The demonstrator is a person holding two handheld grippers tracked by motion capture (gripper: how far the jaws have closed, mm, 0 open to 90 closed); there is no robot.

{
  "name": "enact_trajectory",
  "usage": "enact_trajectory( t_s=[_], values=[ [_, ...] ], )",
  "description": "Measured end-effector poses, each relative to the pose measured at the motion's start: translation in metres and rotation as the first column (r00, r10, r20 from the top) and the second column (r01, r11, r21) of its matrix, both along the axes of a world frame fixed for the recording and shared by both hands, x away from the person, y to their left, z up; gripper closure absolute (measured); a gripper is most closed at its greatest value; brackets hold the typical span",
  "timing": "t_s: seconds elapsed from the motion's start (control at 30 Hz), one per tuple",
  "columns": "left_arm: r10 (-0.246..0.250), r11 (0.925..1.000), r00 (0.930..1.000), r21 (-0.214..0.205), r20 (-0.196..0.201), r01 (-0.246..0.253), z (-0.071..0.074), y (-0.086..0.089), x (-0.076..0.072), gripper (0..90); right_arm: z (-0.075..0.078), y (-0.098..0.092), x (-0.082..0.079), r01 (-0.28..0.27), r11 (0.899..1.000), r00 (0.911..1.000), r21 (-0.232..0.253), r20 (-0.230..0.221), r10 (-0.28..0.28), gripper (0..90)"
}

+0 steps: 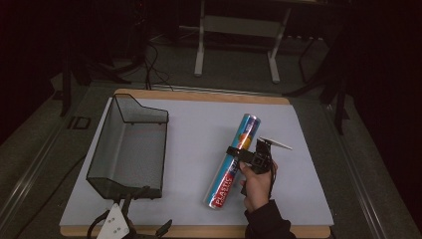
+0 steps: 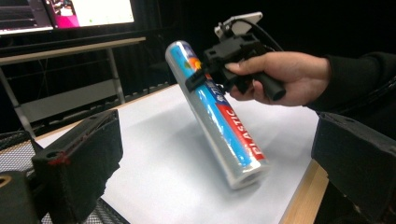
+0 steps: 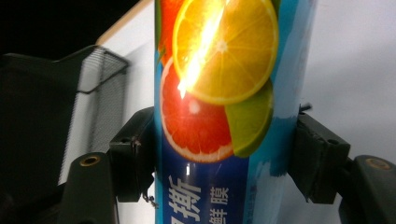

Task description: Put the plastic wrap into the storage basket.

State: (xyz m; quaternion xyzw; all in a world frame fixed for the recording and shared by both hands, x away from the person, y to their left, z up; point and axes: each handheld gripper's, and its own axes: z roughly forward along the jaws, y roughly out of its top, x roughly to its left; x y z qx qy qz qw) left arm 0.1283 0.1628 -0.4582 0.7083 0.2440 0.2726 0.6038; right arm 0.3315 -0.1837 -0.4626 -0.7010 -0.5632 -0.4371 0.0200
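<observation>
A long roll of plastic wrap [image 1: 233, 162] with a blue and red label and citrus pictures lies slanted on the white mat, right of centre. My right gripper [image 1: 237, 152] is shut on the roll [image 3: 215, 93] around its upper half, one jaw on each side. In the left gripper view the roll's [image 2: 219, 116] far end is raised while its near end rests on the mat, and the right gripper [image 2: 201, 78] is held by a hand. My left gripper [image 1: 149, 211] stands open at the table's front left, its black pads [image 2: 79, 158] wide apart with nothing between them.
A black wire-mesh basket [image 1: 129, 144] stands on the left of the white mat [image 1: 199, 124], just beyond the left gripper. The mat lies on a wooden board [image 1: 209, 231]. A metal table frame [image 1: 239, 25] and a lit monitor [image 2: 93, 11] are farther off.
</observation>
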Motion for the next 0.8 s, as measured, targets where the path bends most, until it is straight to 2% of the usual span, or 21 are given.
enact_trajectory(
  t_s=[0.07, 0.1, 0.17, 0.2, 0.23, 0.4, 0.47, 0.5, 0.67, 0.73, 0.8],
  values=[
    [0.001, 1.0000, 1.0000, -0.001, 0.001, -0.001, 0.000, 0.000, 0.000, 2.7, 0.007, 0.006, -0.001, -0.020, 1.000, 0.9995, -0.006, 0.026, 0.020, 32.0],
    [0.000, 1.0000, 1.0000, -0.002, 0.000, 0.000, 0.000, 0.000, 0.000, 2.7, 0.012, 0.010, 0.000, -0.029, 0.999, 0.9984, -0.025, 0.047, 0.030, 32.0],
    [0.001, 1.0000, 1.0000, 0.000, 0.001, -0.001, 0.000, 0.000, 0.000, 2.7, 0.015, 0.012, 0.000, -0.034, 0.999, 0.9977, -0.028, 0.058, 0.035, 32.0],
    [0.003, 1.0000, 1.0000, 0.001, 0.001, -0.003, 0.000, 0.000, 0.000, 2.7, 0.025, 0.018, 0.002, -0.061, 0.998, 0.9936, -0.008, 0.095, 0.061, 32.0],
    [0.004, 1.0000, 1.0000, -0.001, 0.001, -0.004, 0.000, 0.000, 0.000, 2.7, 0.029, 0.021, 0.003, -0.073, 0.997, 0.9915, -0.005, 0.108, 0.074, 32.1],
    [0.004, 1.0000, 1.0000, -0.001, 0.000, -0.004, 0.000, 0.000, 0.000, 2.7, 0.048, 0.036, 0.007, -0.104, 0.992, 0.9751, -0.076, 0.189, 0.117, 32.1],
    [0.003, 1.0000, 1.0000, -0.001, -0.001, -0.003, 0.000, 0.000, 0.000, 2.7, 0.052, 0.039, 0.008, -0.107, 0.991, 0.9733, -0.077, 0.196, 0.120, 32.1],
    [0.002, 1.0000, 1.0000, -0.001, 0.001, -0.002, 0.000, 0.001, 0.000, 2.7, 0.058, 0.044, 0.012, -0.127, 0.989, 0.9682, -0.077, 0.207, 0.140, 32.1],
    [0.002, 1.0000, 1.0000, -0.003, 0.001, -0.002, 0.000, 0.001, -0.001, 2.7, 0.070, 0.059, 0.022, -0.161, 0.981, 0.9583, -0.108, 0.221, 0.181, 32.1],
    [0.002, 1.0000, 1.0000, -0.003, 0.001, -0.002, 0.000, 0.001, -0.001, 2.7, 0.072, 0.062, 0.023, -0.156, 0.982, 0.9587, -0.110, 0.222, 0.178, 32.1],
    [-0.002, 1.0000, 1.0000, -0.002, -0.005, 0.002, 0.000, 0.001, 0.000, 2.7, 0.079, 0.071, 0.029, -0.169, 0.977, 0.9542, -0.128, 0.227, 0.195, 32.1]
  ],
)
